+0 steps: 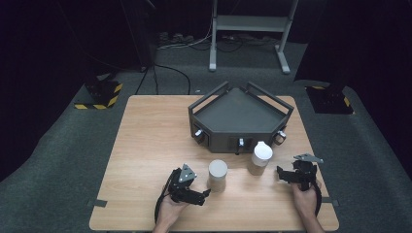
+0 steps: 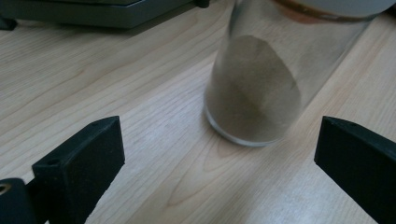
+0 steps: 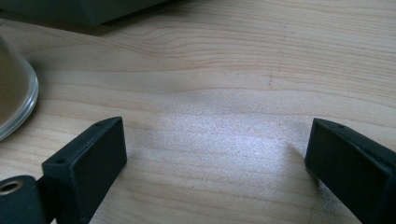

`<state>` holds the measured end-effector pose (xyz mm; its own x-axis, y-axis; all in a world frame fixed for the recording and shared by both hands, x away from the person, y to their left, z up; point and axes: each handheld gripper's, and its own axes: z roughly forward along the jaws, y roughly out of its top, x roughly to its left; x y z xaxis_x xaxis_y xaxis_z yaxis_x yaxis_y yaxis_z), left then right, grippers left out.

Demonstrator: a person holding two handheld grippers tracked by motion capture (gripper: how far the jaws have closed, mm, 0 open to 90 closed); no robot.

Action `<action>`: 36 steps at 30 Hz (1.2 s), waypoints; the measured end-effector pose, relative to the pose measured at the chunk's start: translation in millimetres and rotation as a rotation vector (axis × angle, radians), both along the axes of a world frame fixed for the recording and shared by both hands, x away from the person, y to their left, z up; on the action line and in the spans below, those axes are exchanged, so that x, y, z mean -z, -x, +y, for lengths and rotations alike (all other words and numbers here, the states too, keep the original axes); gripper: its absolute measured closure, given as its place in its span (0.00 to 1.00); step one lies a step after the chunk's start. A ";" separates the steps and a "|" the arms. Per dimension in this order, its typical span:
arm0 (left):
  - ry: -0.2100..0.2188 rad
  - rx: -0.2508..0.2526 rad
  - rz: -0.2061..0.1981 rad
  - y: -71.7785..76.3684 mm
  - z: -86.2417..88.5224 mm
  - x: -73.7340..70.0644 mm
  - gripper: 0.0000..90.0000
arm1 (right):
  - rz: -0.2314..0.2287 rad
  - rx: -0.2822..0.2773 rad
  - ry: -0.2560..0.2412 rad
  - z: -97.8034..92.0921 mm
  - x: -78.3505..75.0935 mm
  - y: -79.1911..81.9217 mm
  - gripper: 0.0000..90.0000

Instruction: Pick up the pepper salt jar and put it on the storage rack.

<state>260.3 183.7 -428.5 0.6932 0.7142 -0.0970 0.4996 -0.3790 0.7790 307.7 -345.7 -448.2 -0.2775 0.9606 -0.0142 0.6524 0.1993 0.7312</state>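
Note:
Two glass jars of brownish powder stand on the wooden table [image 1: 145, 145]: a grey-lidded jar [image 1: 217, 175] near the middle front and a white-lidded jar [image 1: 261, 158] to its right. My left gripper [image 1: 203, 190] sits just left of the grey-lidded jar, pointing at it. In the left gripper view the jar [image 2: 254, 88] stands a little ahead of my open left gripper [image 2: 219, 154], with nothing between the jaws. My right gripper [image 1: 281, 174] lies right of the white-lidded jar, open over bare wood [image 3: 215, 149]. A jar's glass base [image 3: 11, 93] shows at that view's left edge.
A dark grey angular tray [image 1: 240, 116] with raised rails and small knobs on its front faces stands at the back middle of the table, just behind the jars. Bare wood lies at the left. Carpet, cables and a metal stand surround the table.

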 end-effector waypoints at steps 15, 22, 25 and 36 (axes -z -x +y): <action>-0.001 0.056 -0.026 -8.5 -22.2 -4.0 0.03 | 0.000 0.000 0.000 0.0 0.0 0.0 0.05; 0.018 0.055 -0.045 -10.2 -29.4 -4.5 0.06 | 0.000 0.000 0.000 0.0 0.0 0.0 0.05; 0.026 0.047 -0.060 -9.6 -32.7 -4.6 0.08 | 0.000 0.000 0.000 0.0 0.0 0.0 0.05; 0.049 0.036 -0.079 -13.0 -43.1 -0.9 0.15 | 0.000 0.000 0.000 0.0 0.0 0.0 0.05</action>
